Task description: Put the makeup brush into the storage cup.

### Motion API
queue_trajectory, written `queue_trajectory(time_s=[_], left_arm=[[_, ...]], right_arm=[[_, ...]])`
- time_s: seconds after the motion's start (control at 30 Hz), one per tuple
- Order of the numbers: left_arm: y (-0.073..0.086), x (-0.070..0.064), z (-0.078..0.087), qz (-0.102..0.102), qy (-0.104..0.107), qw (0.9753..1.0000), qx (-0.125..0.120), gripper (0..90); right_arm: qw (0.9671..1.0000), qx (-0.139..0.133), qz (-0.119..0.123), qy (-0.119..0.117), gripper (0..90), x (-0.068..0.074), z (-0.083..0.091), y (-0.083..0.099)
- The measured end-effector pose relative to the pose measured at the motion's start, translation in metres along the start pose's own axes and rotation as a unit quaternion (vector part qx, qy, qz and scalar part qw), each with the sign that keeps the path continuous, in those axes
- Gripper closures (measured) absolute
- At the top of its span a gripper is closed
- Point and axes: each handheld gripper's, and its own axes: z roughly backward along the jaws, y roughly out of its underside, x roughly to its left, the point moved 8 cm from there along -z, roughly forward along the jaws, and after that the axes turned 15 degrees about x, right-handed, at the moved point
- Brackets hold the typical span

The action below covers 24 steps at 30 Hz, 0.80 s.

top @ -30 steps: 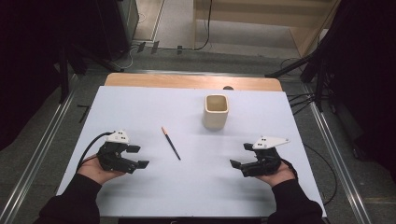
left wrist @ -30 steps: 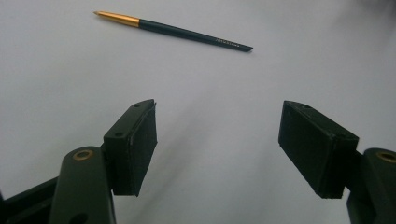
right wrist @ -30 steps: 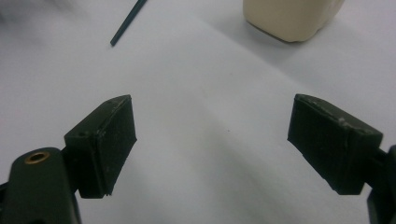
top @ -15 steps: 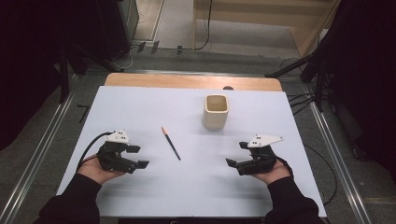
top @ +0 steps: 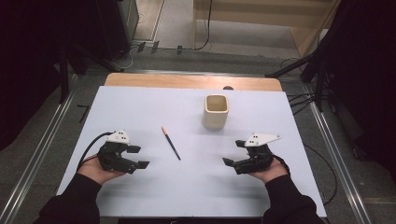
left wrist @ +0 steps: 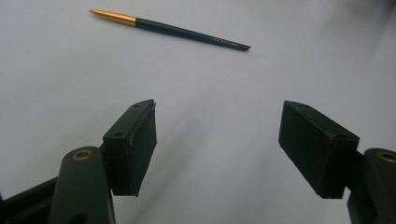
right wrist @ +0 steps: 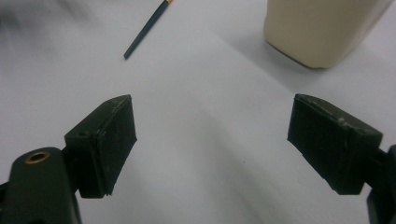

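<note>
A dark pencil (top: pixel 171 143) with an orange end lies flat on the white table sheet (top: pixel 140 107), near the middle. In the left gripper view the pencil (left wrist: pixel 170 30) is ahead of the jaws and apart from them. A cream cup (top: pixel 216 112) stands upright behind it to the right; in the right gripper view the cup (right wrist: pixel 322 28) is at the upper right. My left gripper (top: pixel 139 157) rests at the front left, open and empty. At the front right my right gripper (top: pixel 233 153) is open too, with nothing between its jaws.
The wooden table edge (top: pixel 187 81) runs along the far side of the sheet. Metal rails (top: pixel 327 135) flank the table on both sides. Cables (top: pixel 205 28) lie on the floor beyond. A black cable (top: pixel 91 147) trails from the left gripper.
My right gripper has shifted a little to the left, toward the middle of the table. The left gripper, the pencil and the cup have stayed put.
</note>
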Motion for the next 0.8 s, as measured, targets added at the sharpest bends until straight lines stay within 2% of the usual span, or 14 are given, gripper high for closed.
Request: queue_trajectory(time_s=[0.47,0.8], left_arm=[[0.000,0.000,0.000,-0.001,-0.001,1.0000,0.002,28.2],[0.000,-0.001,0.000,-0.003,0.000,1.0000,0.002,28.1]], right_arm=[[0.9995,-0.011,0.025,-0.017,16.9,0.007,-0.008,-0.016],[0.9987,-0.007,0.041,-0.028,17.5,0.012,-0.014,-0.025]])
